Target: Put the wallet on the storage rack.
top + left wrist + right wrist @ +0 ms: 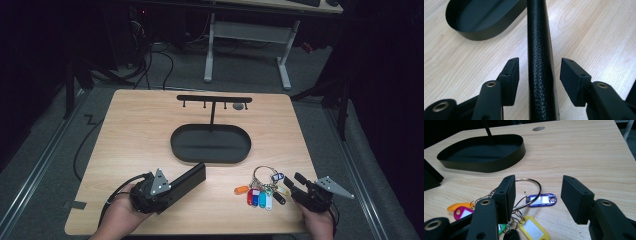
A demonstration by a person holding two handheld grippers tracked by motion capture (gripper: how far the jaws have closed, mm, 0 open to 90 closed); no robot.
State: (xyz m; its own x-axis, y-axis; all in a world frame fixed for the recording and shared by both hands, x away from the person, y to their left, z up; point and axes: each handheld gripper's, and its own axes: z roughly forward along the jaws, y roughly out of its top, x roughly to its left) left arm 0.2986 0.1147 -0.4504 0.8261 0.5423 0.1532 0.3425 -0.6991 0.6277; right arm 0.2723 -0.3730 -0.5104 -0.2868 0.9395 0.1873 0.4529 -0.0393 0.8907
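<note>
A black textured leather case (539,37) lies edge-up on the wooden table, reaching toward the black oval tray (486,33). My left gripper (540,67) is open and straddles the case, with a gap on each side. In the high view the case (192,176) sticks out ahead of the left gripper (172,187). At the front right lies a bunch of coloured key tags (260,192) on a metal ring (539,187). My right gripper (537,187) hangs open just over it, its left jaw above the ring; a blue tag (541,200) and a yellow tag (532,228) show between the jaws.
The oval tray (210,159) sits mid-table with a thin post carrying a bar of hooks (214,99). A round cable hole (239,106) marks the table's far side. A desk frame and cables stand on the floor beyond.
</note>
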